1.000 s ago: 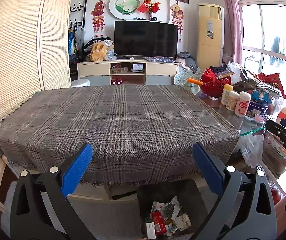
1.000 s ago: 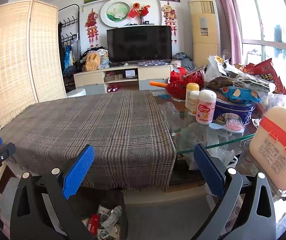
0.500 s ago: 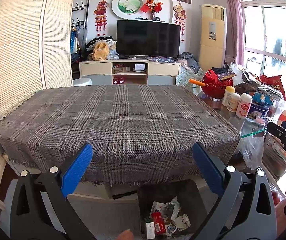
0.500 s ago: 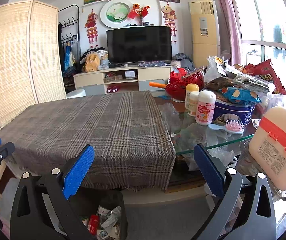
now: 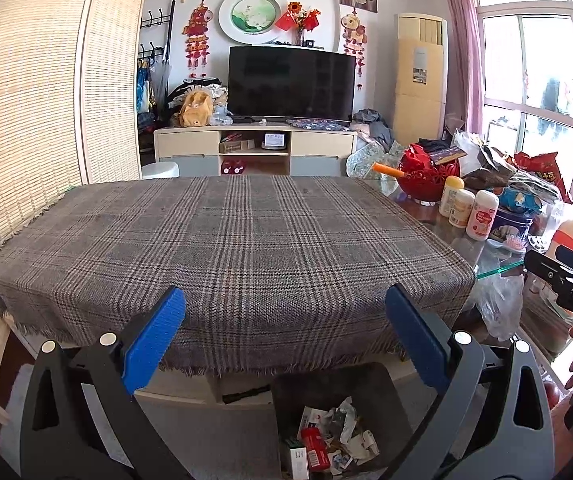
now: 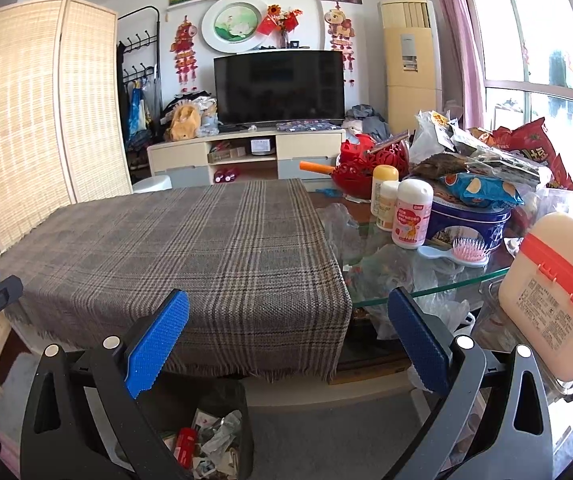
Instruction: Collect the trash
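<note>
A dark trash bin point(image 5: 386, 396) stands on the floor under the near edge of the table, filled with crumpled paper, wrappers and a red can point(image 5: 315, 448). It shows again in the right wrist view, bin point(image 6: 242, 420). My left gripper point(image 5: 284, 334) hangs open above the bin, holding nothing. My right gripper point(image 6: 288, 336) is also open, in front of the table's near edge, with nothing between its blue pads. The plaid cloth point(image 5: 222, 248) on the table carries no trash. The right gripper's body point(image 5: 566, 284) shows at the right edge of the left wrist view.
The table's glass right end point(image 6: 438, 288) is crowded with white bottles point(image 6: 410, 220), a blue tin point(image 6: 470, 220), snack bags point(image 6: 526, 152), a pink hairbrush point(image 6: 466, 252), a red basket point(image 6: 366, 160) and a cream box point(image 6: 554, 300). A woven screen point(image 5: 26, 120) stands on the left.
Both views have shifted slightly, the left gripper rising a little. Both grippers stay open and nothing was picked up.
</note>
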Available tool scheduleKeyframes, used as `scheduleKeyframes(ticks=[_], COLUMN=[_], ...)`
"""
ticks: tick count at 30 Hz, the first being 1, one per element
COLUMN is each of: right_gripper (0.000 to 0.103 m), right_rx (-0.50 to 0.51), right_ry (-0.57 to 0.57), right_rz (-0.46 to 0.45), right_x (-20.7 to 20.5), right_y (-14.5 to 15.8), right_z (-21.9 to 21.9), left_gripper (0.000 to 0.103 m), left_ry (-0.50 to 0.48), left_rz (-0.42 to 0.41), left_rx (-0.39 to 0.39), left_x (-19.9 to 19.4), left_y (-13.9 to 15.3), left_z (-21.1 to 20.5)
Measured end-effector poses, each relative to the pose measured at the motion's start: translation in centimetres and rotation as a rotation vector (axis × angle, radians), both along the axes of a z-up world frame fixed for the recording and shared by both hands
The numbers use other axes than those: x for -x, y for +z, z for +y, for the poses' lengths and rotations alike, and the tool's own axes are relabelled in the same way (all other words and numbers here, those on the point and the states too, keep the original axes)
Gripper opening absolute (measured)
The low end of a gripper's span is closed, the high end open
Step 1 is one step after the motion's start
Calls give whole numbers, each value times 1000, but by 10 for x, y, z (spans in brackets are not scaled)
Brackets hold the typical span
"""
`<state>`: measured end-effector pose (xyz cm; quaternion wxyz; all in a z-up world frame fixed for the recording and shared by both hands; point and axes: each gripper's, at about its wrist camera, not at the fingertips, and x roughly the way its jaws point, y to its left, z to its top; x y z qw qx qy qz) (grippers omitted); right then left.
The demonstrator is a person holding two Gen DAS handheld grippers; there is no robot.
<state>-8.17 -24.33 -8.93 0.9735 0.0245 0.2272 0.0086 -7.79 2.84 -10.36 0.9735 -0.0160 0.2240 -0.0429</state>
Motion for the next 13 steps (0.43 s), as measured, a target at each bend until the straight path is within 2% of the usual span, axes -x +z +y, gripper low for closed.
scheduleKeyframes(ticks=[13], right_gripper=[100], right_rx=[-5], right_ry=[2], right_rz=[4], right_x=[-1], right_y=[-2], right_z=[-2], left_gripper=[95], left_ry=[3], left_rz=[-7], left_rx=[-37], left_x=[1], left_y=[1], left_z=[-4])
